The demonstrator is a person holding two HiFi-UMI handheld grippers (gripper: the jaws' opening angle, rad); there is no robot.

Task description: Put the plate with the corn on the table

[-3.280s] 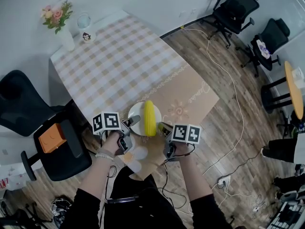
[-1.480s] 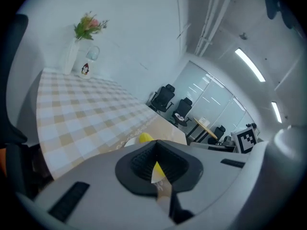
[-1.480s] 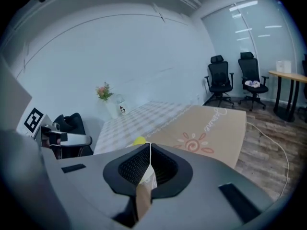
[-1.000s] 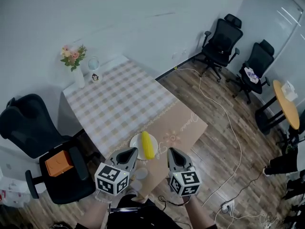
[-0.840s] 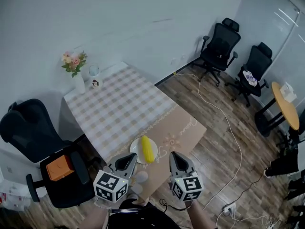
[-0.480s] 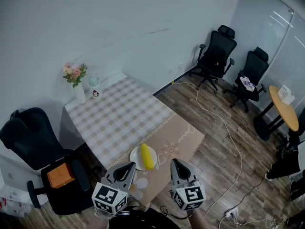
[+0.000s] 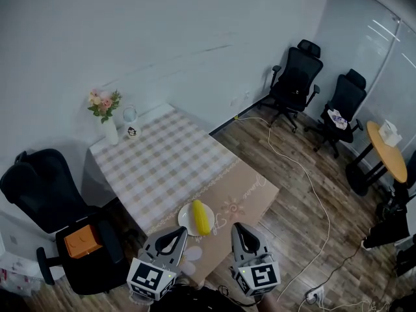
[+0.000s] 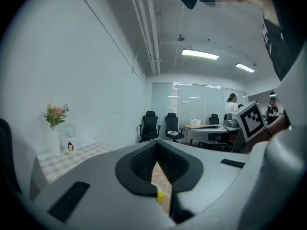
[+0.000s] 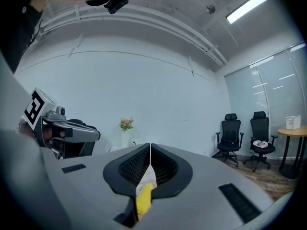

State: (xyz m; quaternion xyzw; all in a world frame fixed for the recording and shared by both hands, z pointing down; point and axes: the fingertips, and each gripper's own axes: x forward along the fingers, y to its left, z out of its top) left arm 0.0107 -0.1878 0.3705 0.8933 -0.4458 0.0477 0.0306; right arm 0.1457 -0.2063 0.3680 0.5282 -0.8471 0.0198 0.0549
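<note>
Corn plate (image 7: 185, 220) on table (image 7: 162, 168), ahead of left gripper (image 7: 179, 233), right gripper (image 7: 238, 229) — fingers (image 7: 168, 243) closed, empty.

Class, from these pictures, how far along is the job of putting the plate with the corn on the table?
Done: the plate with the corn on it sits on the table, near its closest edge. In hand: nothing; the left claw and right claw are both shut, empty and apart from the plate. Left: nothing that shows.

Jaws hide the plate (image 7: 184, 220) and most of the corn (image 9: 144, 198)
In both gripper views the plate sits out of sight behind the jaws, and the corn shows only as a yellow sliver.
</note>
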